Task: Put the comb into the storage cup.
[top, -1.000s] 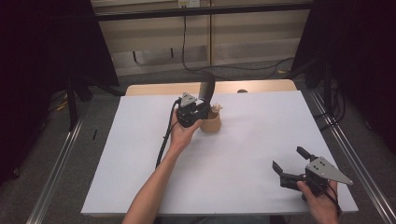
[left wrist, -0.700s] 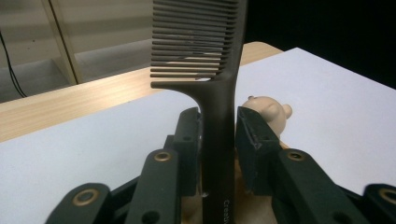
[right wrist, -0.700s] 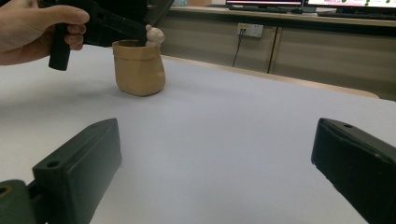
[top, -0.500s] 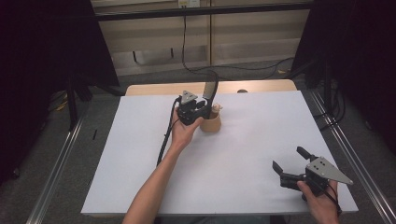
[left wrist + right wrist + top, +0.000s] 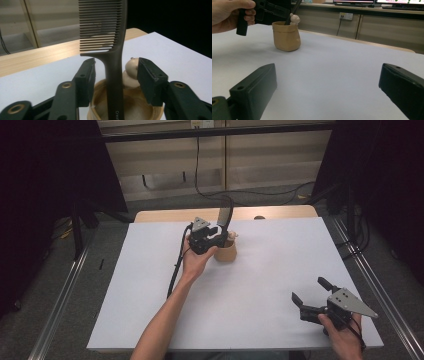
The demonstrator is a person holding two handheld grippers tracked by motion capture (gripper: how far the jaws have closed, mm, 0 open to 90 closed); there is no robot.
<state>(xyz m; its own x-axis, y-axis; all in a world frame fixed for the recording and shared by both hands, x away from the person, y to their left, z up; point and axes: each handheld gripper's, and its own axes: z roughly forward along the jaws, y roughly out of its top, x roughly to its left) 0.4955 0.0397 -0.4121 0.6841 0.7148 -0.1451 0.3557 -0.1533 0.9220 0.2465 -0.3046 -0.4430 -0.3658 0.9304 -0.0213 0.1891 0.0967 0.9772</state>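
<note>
The comb (image 5: pixel 110 62) is stood upright in the tan cup (image 5: pixel 225 251) near the far edge of the worktop (image 5: pixel 280 270), handle down beside a small figurine (image 5: pixel 131 72). The left gripper (image 5: pixel 115 77) is held at the cup, jaws just opened and released, with the comb handle between them (pads apart from it). The right gripper (image 5: pixel 311 296) is kept near the front right corner, jaws spread wide with nothing between them.

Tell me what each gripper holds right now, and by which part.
Nothing is held. The left gripper has just been opening: its jaws flank the comb handle without touching it, and the comb stands in the cup. The right gripper is open and empty.
</note>
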